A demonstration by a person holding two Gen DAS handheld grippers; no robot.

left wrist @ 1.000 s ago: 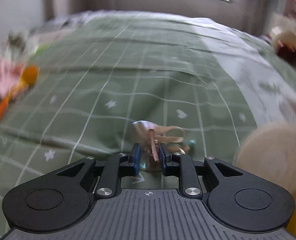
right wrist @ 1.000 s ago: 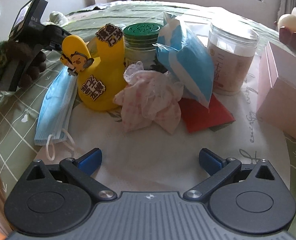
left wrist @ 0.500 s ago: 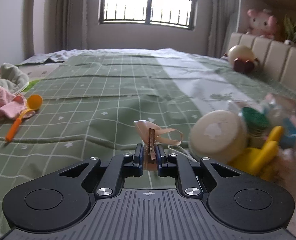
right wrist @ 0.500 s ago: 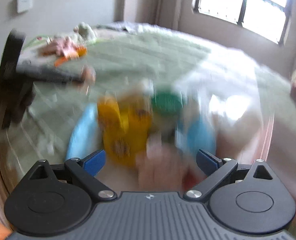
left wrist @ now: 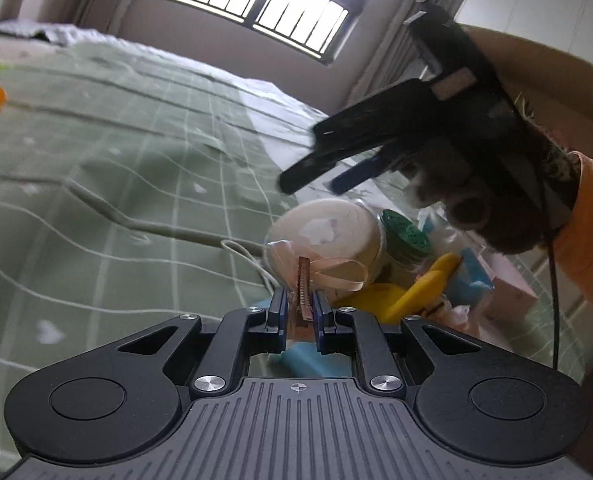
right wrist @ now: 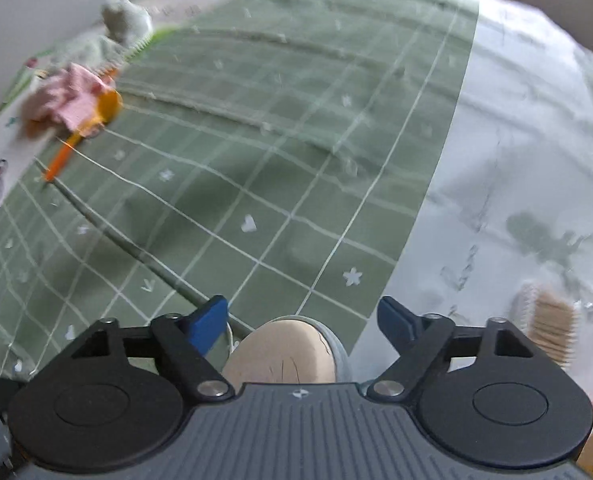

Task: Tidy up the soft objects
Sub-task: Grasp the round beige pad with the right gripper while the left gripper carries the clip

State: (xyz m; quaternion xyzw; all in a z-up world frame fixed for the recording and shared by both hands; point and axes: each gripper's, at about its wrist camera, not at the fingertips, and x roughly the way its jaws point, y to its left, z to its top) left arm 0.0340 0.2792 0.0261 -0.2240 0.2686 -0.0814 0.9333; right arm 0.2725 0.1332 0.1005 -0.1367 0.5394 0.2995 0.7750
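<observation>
Ribbon [left wrist: 338, 272] pinched between left tool [left wrist: 299, 312] pads

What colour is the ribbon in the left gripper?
Pale peach-pink ribbon, clearest in the left wrist view.

L gripper [left wrist: 299, 312]: jaws nearly together, pads clamped on a thin ribbon clip [left wrist: 304, 292], pointing slightly down. R gripper [right wrist: 302, 314]: jaws wide apart & closing, nothing gripped betw. the blue fingertips [right wrist: 208, 320]; tilted steeply down. In L wrist view the R gripper [left wrist: 324, 168] hangs up at right, blurred, held by the R hand [left wrist: 476, 200], orange sleeve [left wrist: 588, 232] behind it.
</observation>
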